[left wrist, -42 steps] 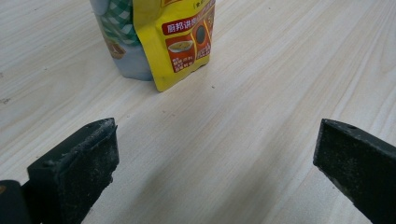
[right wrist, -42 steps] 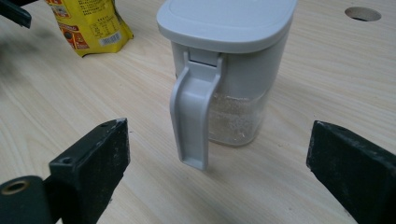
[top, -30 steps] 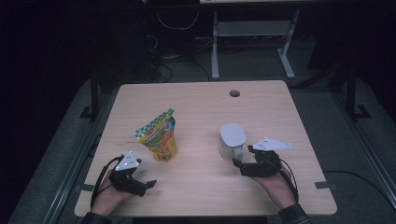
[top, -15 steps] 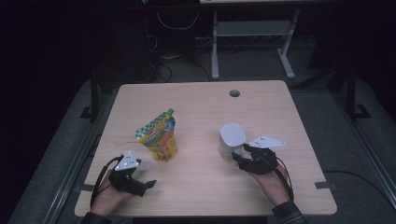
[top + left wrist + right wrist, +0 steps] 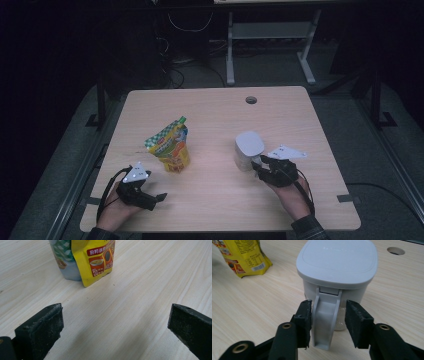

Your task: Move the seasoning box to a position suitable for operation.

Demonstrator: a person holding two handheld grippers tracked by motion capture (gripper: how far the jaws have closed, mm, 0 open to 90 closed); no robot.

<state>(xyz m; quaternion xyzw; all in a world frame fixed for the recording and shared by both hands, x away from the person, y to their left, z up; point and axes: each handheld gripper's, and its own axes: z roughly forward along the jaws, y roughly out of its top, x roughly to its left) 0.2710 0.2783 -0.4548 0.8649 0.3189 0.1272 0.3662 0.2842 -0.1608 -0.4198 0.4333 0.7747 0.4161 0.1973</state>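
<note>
The right gripper (image 5: 327,317) has just been closing its fingers (image 5: 304,315) around the grey jug's handle (image 5: 325,320), a gap remaining on one side. Next, probably clamp firmly. The left gripper (image 5: 112,327) gapes empty.

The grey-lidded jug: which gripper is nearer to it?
Right. The right gripper straddles the handle of the jug; the left gripper rests far across the table, nearer the yellow pouch.

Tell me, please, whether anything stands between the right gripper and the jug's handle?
Nothing visible does. The right gripper already has the jug's handle between its jaws, which have just been closing; one pad looks to touch the handle and a gap shows at the other. The pouch stands well off to one side.
</note>
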